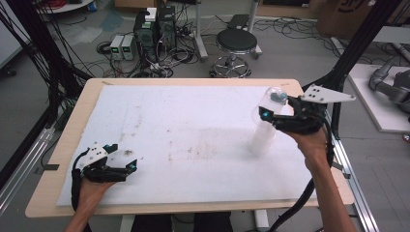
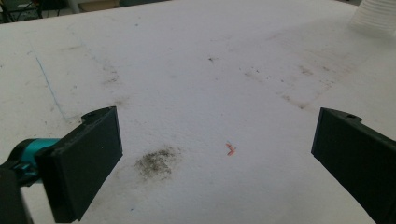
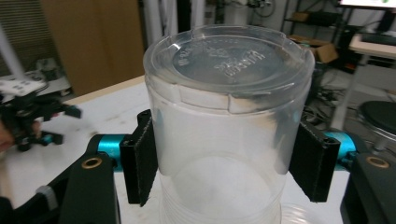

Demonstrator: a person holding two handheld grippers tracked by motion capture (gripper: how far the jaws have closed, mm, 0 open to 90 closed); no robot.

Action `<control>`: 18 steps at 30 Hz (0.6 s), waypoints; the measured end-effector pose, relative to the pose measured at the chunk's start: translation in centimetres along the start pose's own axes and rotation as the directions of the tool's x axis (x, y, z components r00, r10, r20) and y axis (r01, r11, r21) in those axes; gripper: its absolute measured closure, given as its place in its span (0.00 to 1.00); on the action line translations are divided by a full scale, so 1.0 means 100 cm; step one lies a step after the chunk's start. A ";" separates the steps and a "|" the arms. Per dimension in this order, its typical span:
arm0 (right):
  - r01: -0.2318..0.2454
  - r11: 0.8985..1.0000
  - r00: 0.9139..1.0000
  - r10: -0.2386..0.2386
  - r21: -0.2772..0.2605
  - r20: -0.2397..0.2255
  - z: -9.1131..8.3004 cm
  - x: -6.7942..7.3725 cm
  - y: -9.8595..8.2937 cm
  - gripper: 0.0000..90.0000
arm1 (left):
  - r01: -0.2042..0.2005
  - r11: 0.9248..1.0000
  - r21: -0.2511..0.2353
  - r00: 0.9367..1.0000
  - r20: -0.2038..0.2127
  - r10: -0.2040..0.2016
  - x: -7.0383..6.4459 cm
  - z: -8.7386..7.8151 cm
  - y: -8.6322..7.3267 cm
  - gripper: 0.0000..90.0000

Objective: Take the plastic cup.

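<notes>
The right gripper [image 3: 227,163] has its two black jaws pressed against opposite sides of a clear plastic cup [image 3: 229,121], gripping it just below the closed end. The cup is upside down, base uppermost, and sits on top of a stack of cups [image 1: 263,134] standing on the white board [image 1: 193,140] toward its right side. Its long axis runs roughly upright, leaning a little, with the mouth pointing down. To separate it cleanly, a straight pull along that axis with a light squeeze seems best, since thin plastic may buckle or drag the cup beneath along. The left gripper [image 1: 126,169] rests low near the board's front left, jaws spread wide with nothing between them.
</notes>
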State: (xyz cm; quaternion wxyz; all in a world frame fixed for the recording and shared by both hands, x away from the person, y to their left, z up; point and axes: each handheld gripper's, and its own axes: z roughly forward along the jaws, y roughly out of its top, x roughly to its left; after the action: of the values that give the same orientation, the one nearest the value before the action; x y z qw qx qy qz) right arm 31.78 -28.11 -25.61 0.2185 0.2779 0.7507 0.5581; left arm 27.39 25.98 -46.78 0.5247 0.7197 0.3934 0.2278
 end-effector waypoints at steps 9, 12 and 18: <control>0.036 0.999 0.988 -0.033 0.015 -0.152 0.031 0.048 -0.013 0.37 | 0.000 1.000 0.001 1.000 0.001 0.000 0.000 0.000 0.000 0.02; 0.040 0.999 0.979 -0.034 0.024 -0.201 0.044 0.062 -0.020 0.37 | 0.000 1.000 0.001 1.000 0.006 0.000 0.001 0.000 0.000 0.02; 0.055 0.998 0.966 -0.043 0.039 -0.256 0.066 0.081 -0.032 0.37 | -0.002 1.000 -0.021 1.000 0.006 0.002 0.001 -0.002 -0.001 0.02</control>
State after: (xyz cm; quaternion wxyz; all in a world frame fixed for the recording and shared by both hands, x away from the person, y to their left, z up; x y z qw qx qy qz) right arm 29.38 -18.79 -30.63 0.1274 0.1899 0.7918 0.5663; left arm 27.23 26.16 -46.79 0.5330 0.7154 0.3888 0.2301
